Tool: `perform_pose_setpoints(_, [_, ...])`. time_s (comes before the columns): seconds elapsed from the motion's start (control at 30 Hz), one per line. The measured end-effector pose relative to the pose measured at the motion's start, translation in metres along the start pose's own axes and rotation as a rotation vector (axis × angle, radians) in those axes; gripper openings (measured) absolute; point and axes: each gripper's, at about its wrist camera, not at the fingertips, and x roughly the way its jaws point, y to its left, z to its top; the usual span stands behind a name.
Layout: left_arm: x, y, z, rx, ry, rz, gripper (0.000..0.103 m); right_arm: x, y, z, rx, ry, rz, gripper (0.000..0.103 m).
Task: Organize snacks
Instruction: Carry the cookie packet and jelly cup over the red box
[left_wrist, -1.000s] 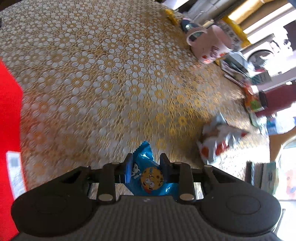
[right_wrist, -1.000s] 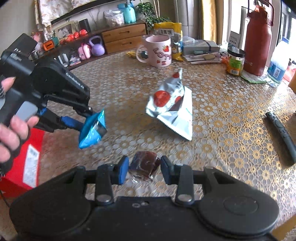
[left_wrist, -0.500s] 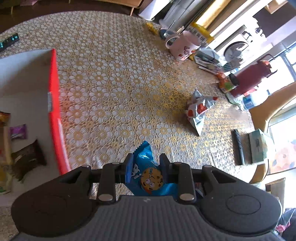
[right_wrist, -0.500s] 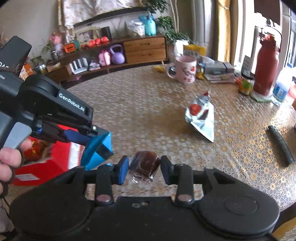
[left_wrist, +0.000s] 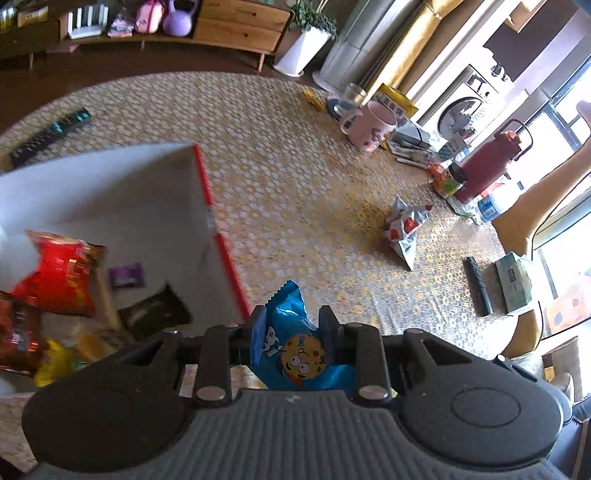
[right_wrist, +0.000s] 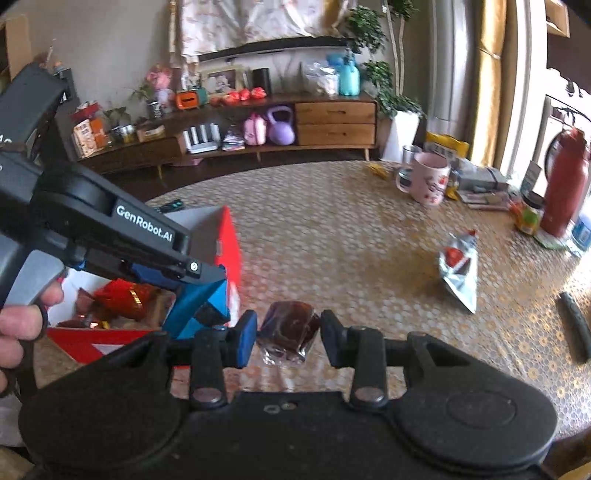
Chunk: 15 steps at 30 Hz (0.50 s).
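Note:
My left gripper is shut on a blue cookie packet with a cartoon cookie face, held in the air beside the red-edged box. The box holds several snack packs, among them a red bag and a dark wrapper. In the right wrist view my right gripper is shut on a small dark brown snack in clear wrap, just right of the box and of the left gripper with its blue packet. A silver packet with red print lies on the table farther right.
A pink mug, a dark red flask, a jar and papers stand at the table's far side. Black remotes lie at the far left and at the right, next to a tissue box.
Both grippers have risen and moved left toward the red box, each keeping its snack. The box's inside has come into the left wrist view. The silver packet now looks farther away.

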Motion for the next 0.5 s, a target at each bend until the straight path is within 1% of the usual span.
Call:
perform_pose_setpoints(0.13, [-0.022,0.017,0.0,0.021,-0.036,0.025,0.03,0.003,0.023,0.007,-0.03,-0.006,0.029,0.036])
perform_pose_setpoints(0.2, [-0.029,0.026,0.003,0.025,-0.048,0.037,0.024,0.006,0.034,0.011,-0.045,-0.007,0.042,0.036])
perform_pose_setpoints(0.27, [-0.036,0.036,0.005,0.024,-0.056,0.049,0.024,0.01,0.045,0.015,-0.059,-0.007,0.058,0.036])
perform_pose_setpoints(0.37, [-0.037,0.051,0.009,0.01,-0.06,0.076,0.024,0.021,0.06,0.02,-0.077,0.002,0.079,0.036])
perform_pose_setpoints(0.5, [-0.039,0.074,0.011,-0.005,-0.059,0.112,0.024,0.04,0.072,0.03,-0.062,0.02,0.109,0.036])
